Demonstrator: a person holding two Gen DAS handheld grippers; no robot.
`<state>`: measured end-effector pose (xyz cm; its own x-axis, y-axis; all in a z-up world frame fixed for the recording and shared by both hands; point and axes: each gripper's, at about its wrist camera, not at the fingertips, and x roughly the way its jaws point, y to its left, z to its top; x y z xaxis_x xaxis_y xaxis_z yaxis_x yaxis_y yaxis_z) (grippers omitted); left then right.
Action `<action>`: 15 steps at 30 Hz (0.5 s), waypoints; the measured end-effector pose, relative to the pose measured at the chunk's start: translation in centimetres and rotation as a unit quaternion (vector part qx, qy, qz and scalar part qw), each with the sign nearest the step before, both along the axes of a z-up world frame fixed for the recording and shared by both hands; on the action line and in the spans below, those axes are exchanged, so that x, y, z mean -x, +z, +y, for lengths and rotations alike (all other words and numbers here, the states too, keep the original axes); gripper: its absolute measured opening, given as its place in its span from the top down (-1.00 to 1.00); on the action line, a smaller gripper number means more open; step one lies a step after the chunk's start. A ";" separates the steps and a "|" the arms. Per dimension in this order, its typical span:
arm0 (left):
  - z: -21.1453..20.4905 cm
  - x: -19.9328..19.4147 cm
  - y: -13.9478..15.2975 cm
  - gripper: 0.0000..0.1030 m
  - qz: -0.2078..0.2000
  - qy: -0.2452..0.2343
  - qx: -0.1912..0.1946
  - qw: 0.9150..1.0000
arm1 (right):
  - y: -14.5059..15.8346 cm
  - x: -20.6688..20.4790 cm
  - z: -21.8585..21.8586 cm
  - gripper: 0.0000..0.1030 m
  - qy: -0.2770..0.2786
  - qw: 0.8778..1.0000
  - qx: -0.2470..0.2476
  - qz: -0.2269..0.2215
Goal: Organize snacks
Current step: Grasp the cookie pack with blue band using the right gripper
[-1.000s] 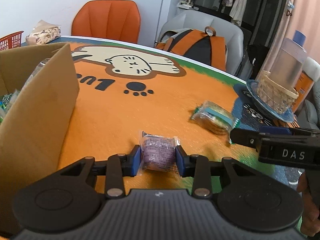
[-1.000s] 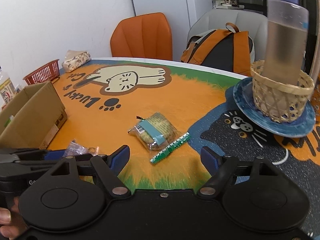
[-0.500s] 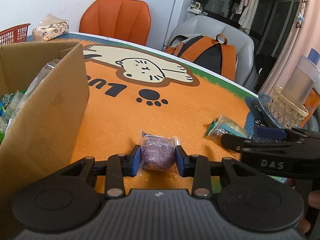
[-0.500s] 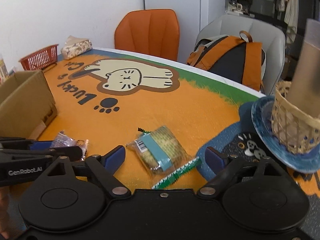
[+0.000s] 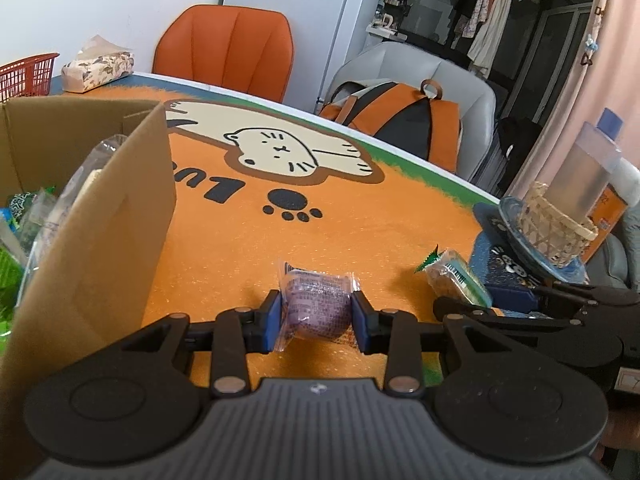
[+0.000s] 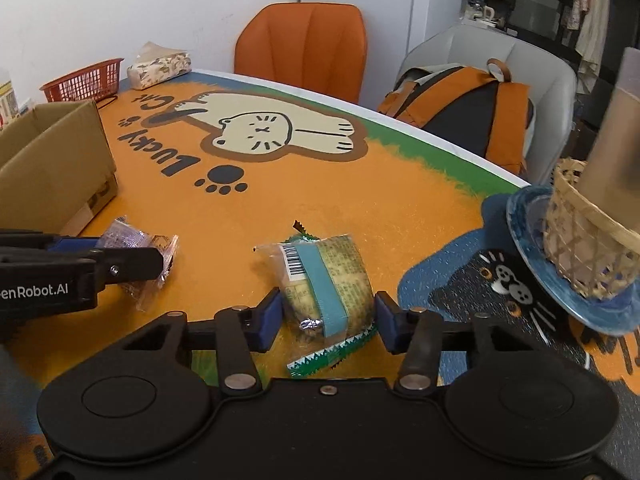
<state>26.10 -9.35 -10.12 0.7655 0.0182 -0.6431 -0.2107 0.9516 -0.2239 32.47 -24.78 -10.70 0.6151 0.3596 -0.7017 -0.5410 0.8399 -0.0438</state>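
Now gripped on the orange mat (image 5: 360, 232): two loose snacks, one per gripper. Left gripper (image 5: 316, 322) clamped narrow on the purple snack (image 5: 316, 304), blue pads pressed on both its sides; long axis pointing away from the camera, one crimped end toward the paw print, other end toward the gripper body. Right gripper (image 6: 329, 322) just closed in from wide, blue pads now against the sides of the green snack (image 6: 326, 280), which sits between them on the mat; long axis along the fingers, barcode end far, serrated green seam near and slanting right. Purple snack (image 6: 136, 248) left of the green one, near but apart. One cardboard box (image 5: 100, 216) at left, open, with several wrapped snacks inside, too jumbled to count. One woven basket (image 6: 588, 240) on one blue plate (image 6: 532, 264) at right. Behind the table, two chairs, one backpack (image 6: 460, 108).
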 end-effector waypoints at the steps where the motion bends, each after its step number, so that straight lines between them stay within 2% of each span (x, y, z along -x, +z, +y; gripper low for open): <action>1: -0.1 0.2 0.2 0.31 -0.002 -0.001 0.001 1.000 | 0.2 0.2 -0.2 0.07 -0.002 1.000 -0.003 0.002; 15: -0.3 3.6 4.2 0.31 -0.049 -0.011 0.013 0.999 | 5.3 4.1 0.0 0.08 0.000 0.999 -0.032 -0.037</action>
